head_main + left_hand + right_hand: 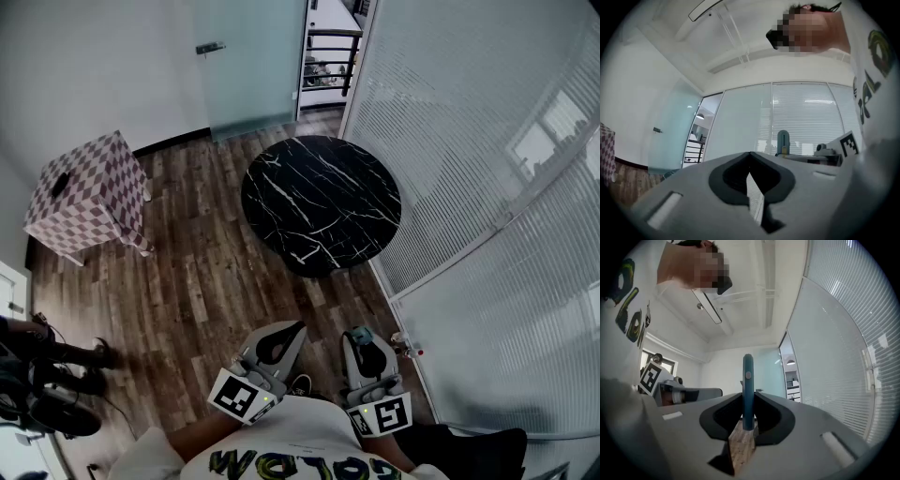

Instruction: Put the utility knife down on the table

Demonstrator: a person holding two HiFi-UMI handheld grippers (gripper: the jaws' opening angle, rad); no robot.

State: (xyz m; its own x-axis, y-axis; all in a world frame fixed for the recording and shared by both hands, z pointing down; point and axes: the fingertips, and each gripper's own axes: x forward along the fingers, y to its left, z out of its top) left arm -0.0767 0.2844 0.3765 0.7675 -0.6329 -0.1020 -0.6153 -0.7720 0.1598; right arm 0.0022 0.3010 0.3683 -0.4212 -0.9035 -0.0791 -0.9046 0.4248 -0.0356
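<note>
Carrying is judged in hand: the utility knife (747, 380) is clamped in the right gripper (748, 401), short of the worktop's (321, 202) near edge. The left gripper (750, 159) is closed, empty. Forward reach, then lowering, is needed.

Office: blind-covered glass partitions (469, 141), frosted glass door (248, 66), marble table (321, 202).

Wears white T-shirt (281, 442) with yellow-green, black-outlined lettering across chest. Left gripper (292, 331) and right gripper (364, 343): light grey moulded bodies, black pads lining jaws, small white rectangular inset on each side. White marker cube (242, 396) with black squares on each.
</note>
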